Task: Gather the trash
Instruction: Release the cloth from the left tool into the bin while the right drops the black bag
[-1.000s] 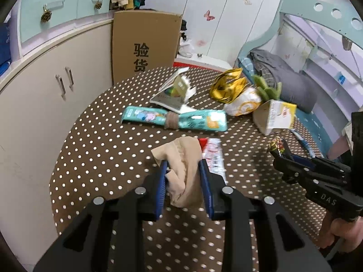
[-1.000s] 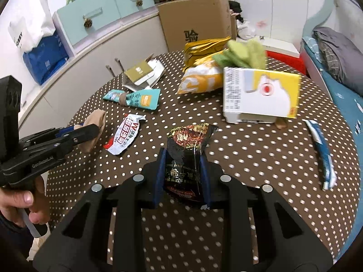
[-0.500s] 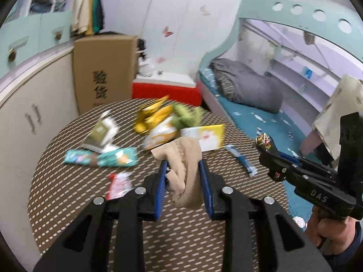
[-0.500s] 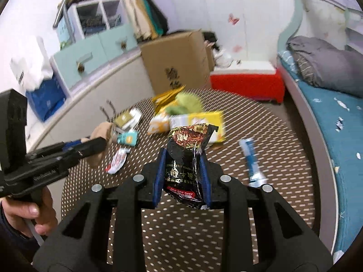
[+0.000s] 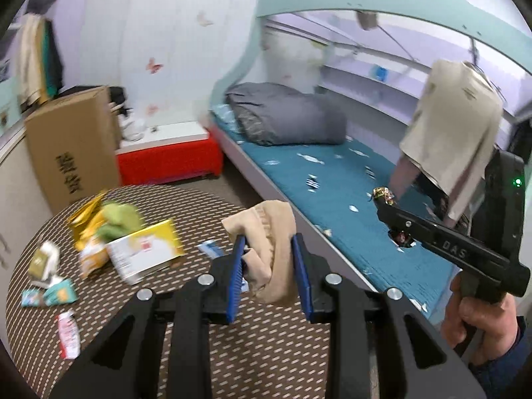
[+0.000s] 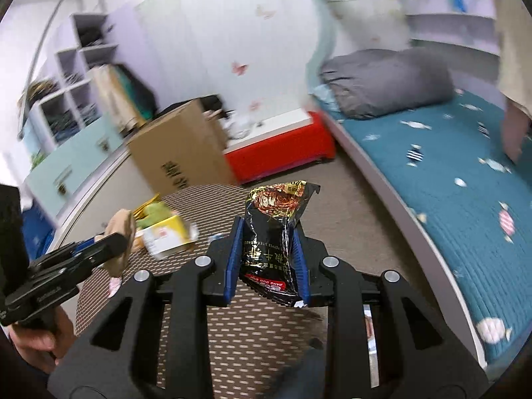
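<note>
both hands are full and up off the surface (image 5: 252,349). the left tongs (image 5: 268,267) are closed on a limp beige sock (image 5: 271,249), which bunches between the blue pads and droops out below them. the right tongs (image 6: 267,254) are closed on a black snack wrapper (image 6: 274,239), pinched around its middle, with the torn top standing above the pads and the bottom corner poking out underneath.

both views are blurred and point out across the room toward the bed (image 5: 349,199), so my guess is this is the carry to wherever the rubbish goes. no bin shows in either view, so i can't say where that is.

to do this well, i'd keep both squeezes steady through the swing. the sock is soft and only caught by a fold, so a jerk could let it slide out; the wrapper is slick foil and could slip the same way. carry the two well apart so they don't snag, and open each only once it hangs right over the container.

plenty is left on the surface: a yellow box (image 5: 146,252), a gold bag (image 5: 88,219), a green packet (image 5: 50,296) and a red and white wrapper (image 5: 68,334).
</note>
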### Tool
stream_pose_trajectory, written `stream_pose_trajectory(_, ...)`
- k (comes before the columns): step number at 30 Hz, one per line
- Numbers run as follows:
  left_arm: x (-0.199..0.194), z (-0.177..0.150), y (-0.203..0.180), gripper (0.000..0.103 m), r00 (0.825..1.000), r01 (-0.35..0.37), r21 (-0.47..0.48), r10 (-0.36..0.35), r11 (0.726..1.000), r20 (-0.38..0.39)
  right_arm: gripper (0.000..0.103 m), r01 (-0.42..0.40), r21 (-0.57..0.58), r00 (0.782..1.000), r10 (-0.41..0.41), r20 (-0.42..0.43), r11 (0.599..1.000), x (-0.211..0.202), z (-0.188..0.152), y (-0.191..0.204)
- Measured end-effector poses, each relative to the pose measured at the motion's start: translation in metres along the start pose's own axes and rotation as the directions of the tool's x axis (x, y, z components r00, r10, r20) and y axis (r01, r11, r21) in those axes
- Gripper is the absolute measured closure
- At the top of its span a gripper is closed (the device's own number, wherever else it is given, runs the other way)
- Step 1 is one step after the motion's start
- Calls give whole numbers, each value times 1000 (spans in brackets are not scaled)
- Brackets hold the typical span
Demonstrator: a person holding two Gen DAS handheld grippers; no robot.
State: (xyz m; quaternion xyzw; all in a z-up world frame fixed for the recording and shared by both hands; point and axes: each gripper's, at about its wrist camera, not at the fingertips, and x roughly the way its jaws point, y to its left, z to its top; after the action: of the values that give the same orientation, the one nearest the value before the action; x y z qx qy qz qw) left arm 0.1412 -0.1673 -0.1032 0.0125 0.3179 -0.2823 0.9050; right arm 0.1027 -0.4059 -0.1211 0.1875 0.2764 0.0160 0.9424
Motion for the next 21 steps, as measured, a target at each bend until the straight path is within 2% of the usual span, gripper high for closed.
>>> stream_pose_trajectory(4, 26, 9, -35, 75, 999, 43, 53, -42, 998, -22, 75, 77, 44, 997, -77, 3, 996, -4, 4, -35)
stream_pose_trajectory(10, 81, 17, -81, 75, 989, 118, 109, -107, 987, -101, 75, 172, 131, 983, -162, -82, 976, 17, -6, -89)
stream_pose_trajectory(13, 117, 15, -98, 75, 977, 147, 109, -127, 983, -171, 75, 190, 163, 978, -172, -121, 968, 30, -15, -109)
stream_pose_trajectory(21, 189, 1, -123, 75, 950, 149, 110, -111, 983, -292, 75, 210, 252, 966, -161, -203, 945, 72, -37, -146)
